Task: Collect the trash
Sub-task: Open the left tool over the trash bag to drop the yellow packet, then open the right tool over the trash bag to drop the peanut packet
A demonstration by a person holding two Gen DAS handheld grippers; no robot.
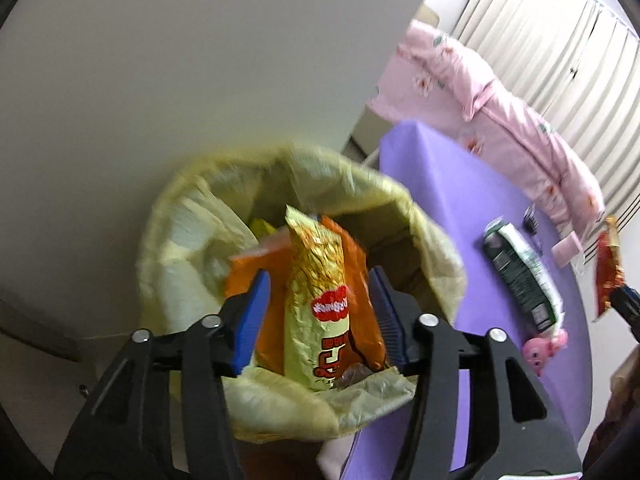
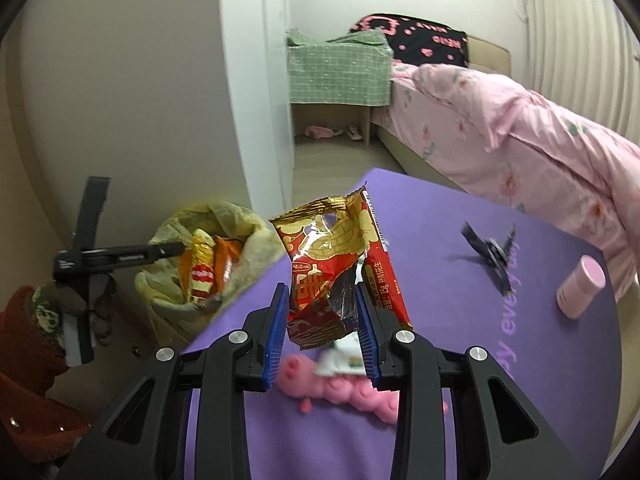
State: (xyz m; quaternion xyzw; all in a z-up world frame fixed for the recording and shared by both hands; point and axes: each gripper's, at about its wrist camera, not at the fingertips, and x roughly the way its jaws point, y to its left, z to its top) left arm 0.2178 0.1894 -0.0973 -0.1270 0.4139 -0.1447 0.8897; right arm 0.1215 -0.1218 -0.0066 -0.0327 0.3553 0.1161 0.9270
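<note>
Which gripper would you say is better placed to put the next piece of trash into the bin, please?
The right gripper, probably: it is shut on the red wrapper, beside the bin bag. The left gripper hangs open over the bag, the yellow packet loose between its pads.

One yellow-lined trash bin (image 2: pixel 208 260) serves as the landmark. Inside the trash bin: one gold snack wrapper (image 1: pixel 316 300) and one orange wrapper (image 1: pixel 360 344), two wrappers in all. On the purple table (image 2: pixel 440 288) just beside the trash bin: one green-and-white packet (image 1: pixel 520 276), one pink pig toy (image 1: pixel 546 350), one pink bottle (image 2: pixel 580 286), one dark scrap (image 2: pixel 494 252). Above the table, right of the trash bin: one red-and-gold wrapper (image 2: pixel 340 264).
</note>
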